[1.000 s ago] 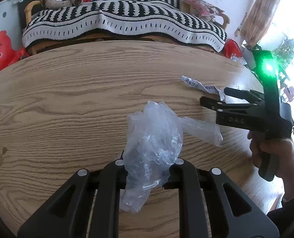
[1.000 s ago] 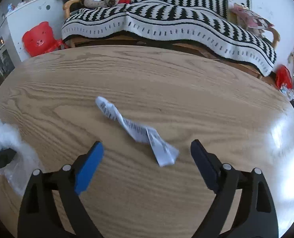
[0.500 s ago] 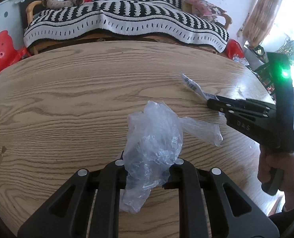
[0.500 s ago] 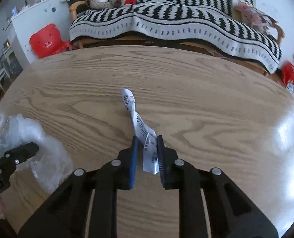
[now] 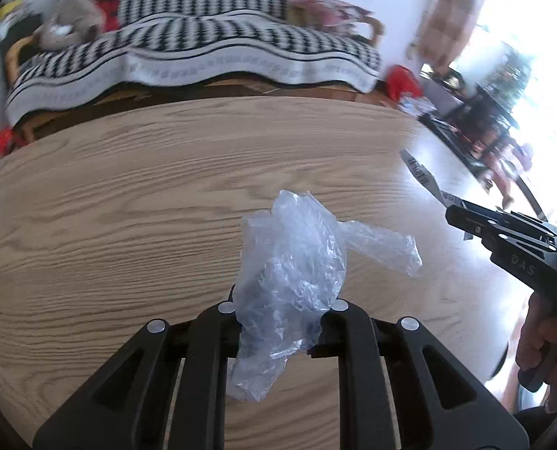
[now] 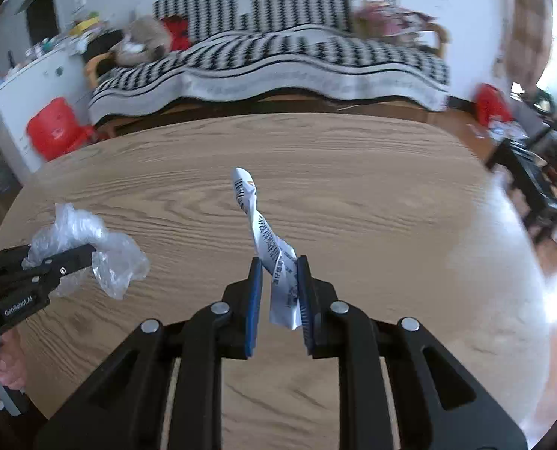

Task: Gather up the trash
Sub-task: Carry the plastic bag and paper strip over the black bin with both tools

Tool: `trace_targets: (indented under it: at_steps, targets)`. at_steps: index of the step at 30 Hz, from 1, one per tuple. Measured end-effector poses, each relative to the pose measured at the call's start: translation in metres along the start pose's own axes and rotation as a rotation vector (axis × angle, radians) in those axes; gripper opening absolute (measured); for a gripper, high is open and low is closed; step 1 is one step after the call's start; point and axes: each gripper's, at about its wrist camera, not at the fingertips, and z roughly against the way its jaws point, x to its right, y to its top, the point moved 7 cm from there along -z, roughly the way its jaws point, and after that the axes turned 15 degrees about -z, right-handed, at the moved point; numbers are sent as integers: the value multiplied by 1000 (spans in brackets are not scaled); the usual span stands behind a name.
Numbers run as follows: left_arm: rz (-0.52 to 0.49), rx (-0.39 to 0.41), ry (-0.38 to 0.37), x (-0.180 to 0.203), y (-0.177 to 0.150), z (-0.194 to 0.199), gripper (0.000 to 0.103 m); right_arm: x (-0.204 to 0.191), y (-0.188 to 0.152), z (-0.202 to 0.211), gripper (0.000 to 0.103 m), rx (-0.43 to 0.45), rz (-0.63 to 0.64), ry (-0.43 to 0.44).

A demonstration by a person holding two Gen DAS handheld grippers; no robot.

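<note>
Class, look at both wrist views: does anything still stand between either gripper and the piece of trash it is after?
Nothing does. The left gripper is already shut on the clear plastic bag, and the right gripper is shut on the twisted paper slip. Both pieces are off the wooden table. No bin shows in either view.

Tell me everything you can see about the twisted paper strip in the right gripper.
The paper strip is white, thin and crumpled, twisted along its length, with black print and barcode-like bars, plus a small orange mark near its far tip. The right gripper is shut on its lower part, blue pads pressing both sides; a short end hangs below them. The rest sticks up and away from the gripper, clear of the wooden table. In the left wrist view it shows at the right, jutting from the same gripper.
</note>
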Motion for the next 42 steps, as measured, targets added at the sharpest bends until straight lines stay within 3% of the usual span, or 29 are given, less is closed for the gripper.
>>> trace_targets:
  at_steps: [14,25,32,42]
  targets:
    - [-239,30,-229,234,46,-22,15,222,-41,132,19,115,-260,-160]
    - [-423,-13,-384,397,26,-45,15,391,-122,209,19,140,-548,-290]
    - [-501,-72,-479,469,-6,-61,15,449,-174,218,19,79,-675,-334]
    - [-554,-171,-544,523,-42,-90,15,475,-210,211,19,6,-736,-356]
